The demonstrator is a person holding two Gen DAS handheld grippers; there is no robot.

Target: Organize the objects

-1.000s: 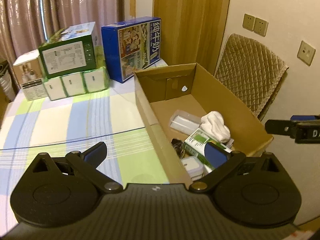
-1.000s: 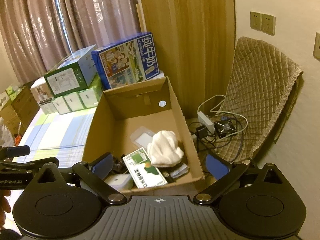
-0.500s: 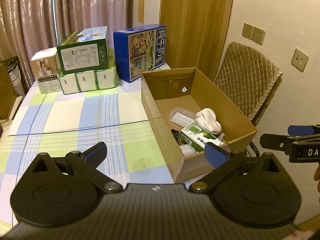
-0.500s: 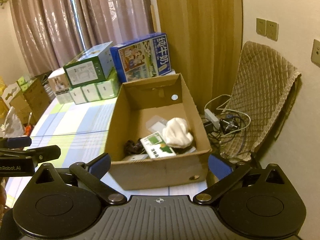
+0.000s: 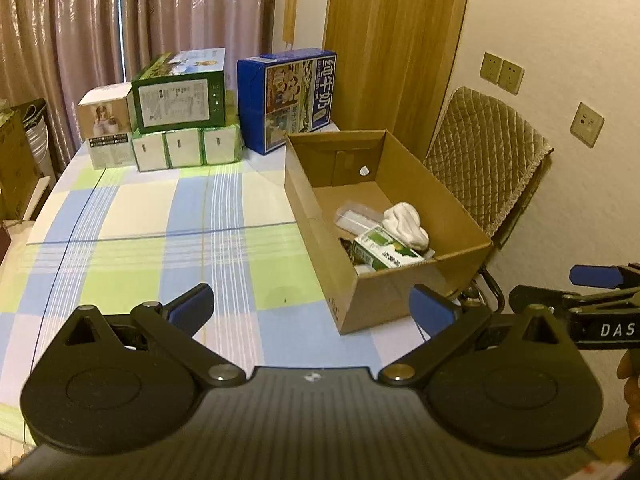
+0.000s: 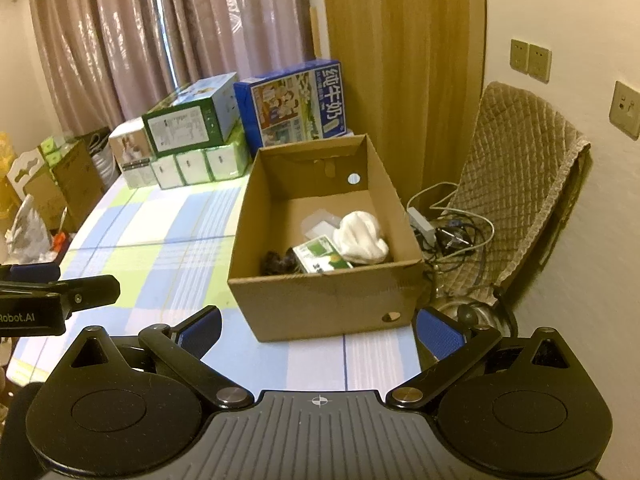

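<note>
Both grippers, left [image 5: 312, 312] and right [image 6: 318, 330], are hovering spread and empty at frame bottom, cardboard box [image 6: 320, 300] looking packed, so next probably nothing left but finishing.

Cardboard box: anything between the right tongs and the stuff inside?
Only the near wall of the cardboard box. The white cloth and green carton lie behind it; the right tongs, open and empty, would need to go over the rim.
</note>
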